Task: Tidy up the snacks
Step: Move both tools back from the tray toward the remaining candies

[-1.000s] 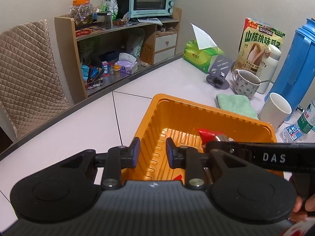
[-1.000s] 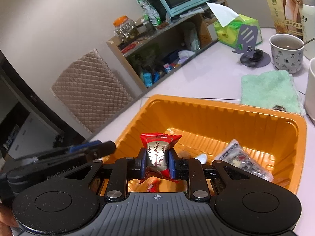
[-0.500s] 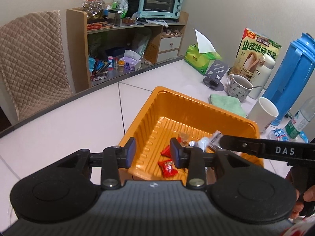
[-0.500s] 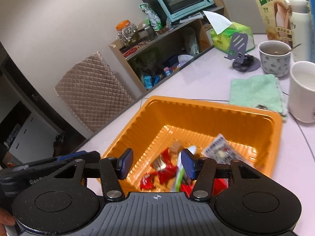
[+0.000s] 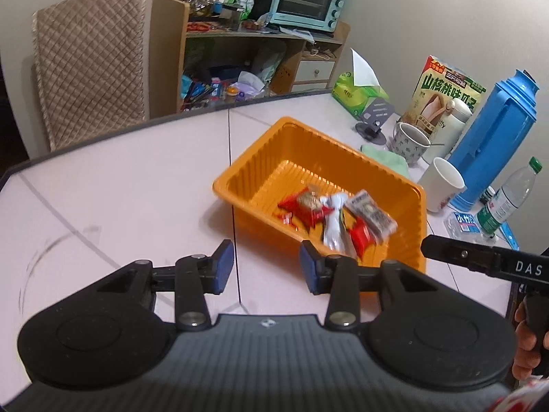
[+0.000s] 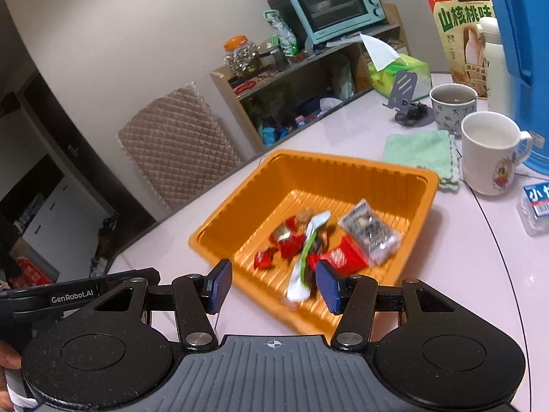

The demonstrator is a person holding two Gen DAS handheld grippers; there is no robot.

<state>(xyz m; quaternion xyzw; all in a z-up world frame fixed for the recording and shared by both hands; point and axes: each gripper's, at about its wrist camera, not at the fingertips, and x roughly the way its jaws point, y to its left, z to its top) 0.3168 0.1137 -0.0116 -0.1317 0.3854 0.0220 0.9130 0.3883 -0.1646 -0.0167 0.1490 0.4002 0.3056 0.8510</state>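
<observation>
Snacks (image 6: 319,240) lie in orange tray (image 5: 260,161) on table (image 5: 120,178), white packet's long axis running toward me. My left fingers (image 5: 267,267) & right fingers (image 6: 274,286) just opened, both empty.

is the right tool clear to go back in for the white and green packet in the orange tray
Probably yes. The right tool is open and empty, just short of the orange tray's near rim. The white and green packet lies on top of the red snacks, nothing covering it, and the left tool is off to the side.
</observation>
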